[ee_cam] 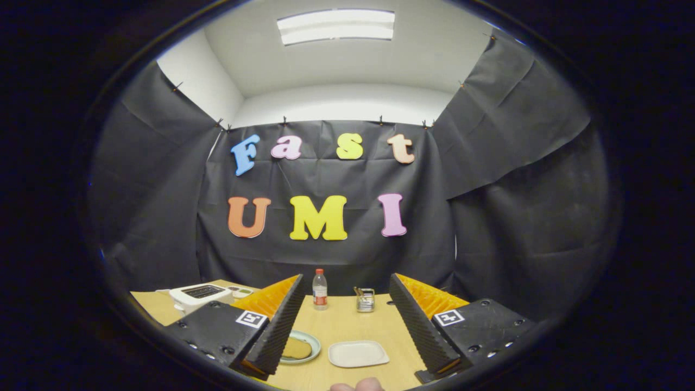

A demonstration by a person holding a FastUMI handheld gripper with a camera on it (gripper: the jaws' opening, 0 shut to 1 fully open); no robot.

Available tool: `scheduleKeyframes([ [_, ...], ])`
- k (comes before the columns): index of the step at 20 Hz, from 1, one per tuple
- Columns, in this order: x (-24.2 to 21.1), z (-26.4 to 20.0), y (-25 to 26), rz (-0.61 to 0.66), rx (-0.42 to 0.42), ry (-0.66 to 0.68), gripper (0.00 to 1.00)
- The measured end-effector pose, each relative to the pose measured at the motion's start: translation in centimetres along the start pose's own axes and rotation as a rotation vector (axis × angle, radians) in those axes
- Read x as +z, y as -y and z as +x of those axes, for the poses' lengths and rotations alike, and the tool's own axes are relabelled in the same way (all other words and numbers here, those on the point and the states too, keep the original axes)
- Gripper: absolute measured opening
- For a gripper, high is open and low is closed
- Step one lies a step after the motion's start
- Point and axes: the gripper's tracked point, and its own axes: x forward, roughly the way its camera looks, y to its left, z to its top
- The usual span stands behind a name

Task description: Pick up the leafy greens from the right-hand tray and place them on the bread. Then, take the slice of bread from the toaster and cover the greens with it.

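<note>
wooden table [339, 326] carries: white toaster [198, 295] at far left; plate [301, 347] with bread [296, 348]; white rectangular tray [358, 353] just beside it; bottle [320, 290] and small metal holder [365, 300] at far edge.

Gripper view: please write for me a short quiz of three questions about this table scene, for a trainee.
1. True or false: the gripper is open, and its fingers press on nothing.
2. What lies on the round plate beside the left finger? A) a bread slice B) a spoon C) an egg
3. Fill in: at the table's far side, beyond the fingers, the metal holder stands next to a ___.

Key: 1 true; 2 A; 3 bottle.
</note>
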Motion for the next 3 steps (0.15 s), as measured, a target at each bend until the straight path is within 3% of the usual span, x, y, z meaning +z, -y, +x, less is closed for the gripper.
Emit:
scheduleKeyframes([
  [3,-0.12,-0.06,-0.31,-0.002,0.006,-0.002,0.95],
])
